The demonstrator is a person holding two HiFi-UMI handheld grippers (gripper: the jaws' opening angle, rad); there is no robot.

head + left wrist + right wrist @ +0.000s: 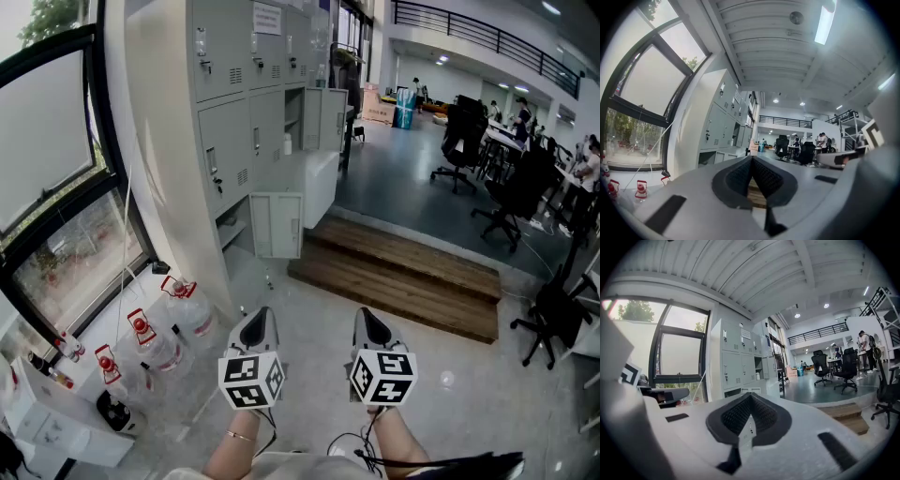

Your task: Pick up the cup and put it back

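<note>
While I hold both level above the pale grey polished floor [459, 394], the white, black-padded left claw [258, 317] and right claw [368, 317] are pinched together, empty. No cup shows in any view, so I judge that nothing is done yet: finding, lifting and replacing it are all left.

Tall grey metal lockers [248, 122] stand beside a dark-framed window [66, 187], clear red-capped water jugs [192, 314] at their foot, near brown wooden steps [403, 277].
</note>
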